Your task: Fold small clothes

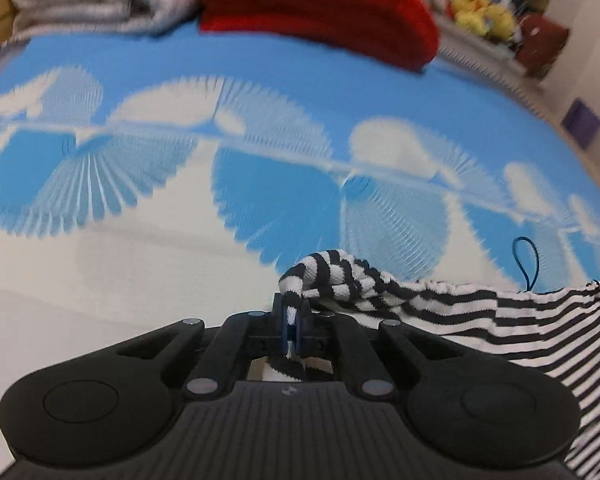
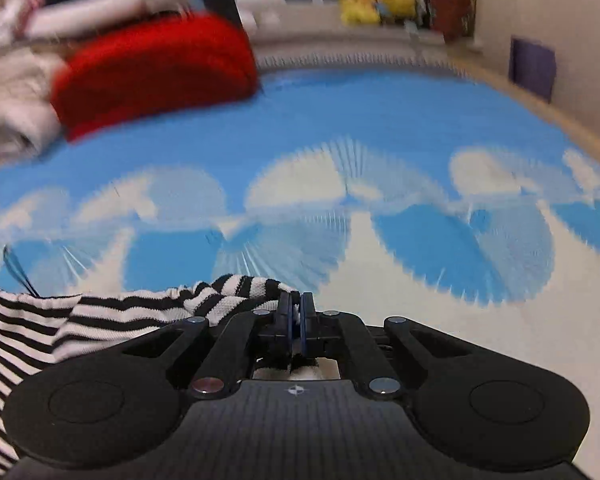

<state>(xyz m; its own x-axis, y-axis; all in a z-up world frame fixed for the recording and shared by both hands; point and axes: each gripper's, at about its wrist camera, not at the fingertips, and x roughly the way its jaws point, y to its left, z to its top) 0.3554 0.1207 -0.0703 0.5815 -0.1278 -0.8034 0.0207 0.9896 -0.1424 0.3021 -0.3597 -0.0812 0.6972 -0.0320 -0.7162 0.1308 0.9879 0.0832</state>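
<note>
1. The left gripper (image 1: 294, 320) is clenched on one bunched corner of the striped garment (image 1: 480, 316); the cloth trails to its right
2. The right gripper (image 2: 297, 322) pinches the garment's other corner; the garment hangs over the blue-and-white mat (image 1: 260, 88), well short of the red cloth (image 1: 320, 4)

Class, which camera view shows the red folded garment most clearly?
The left wrist view: the red garment is fairly sharp there, filling the top centre. The right wrist view shows the same garment at upper left, heavily blurred.
</note>
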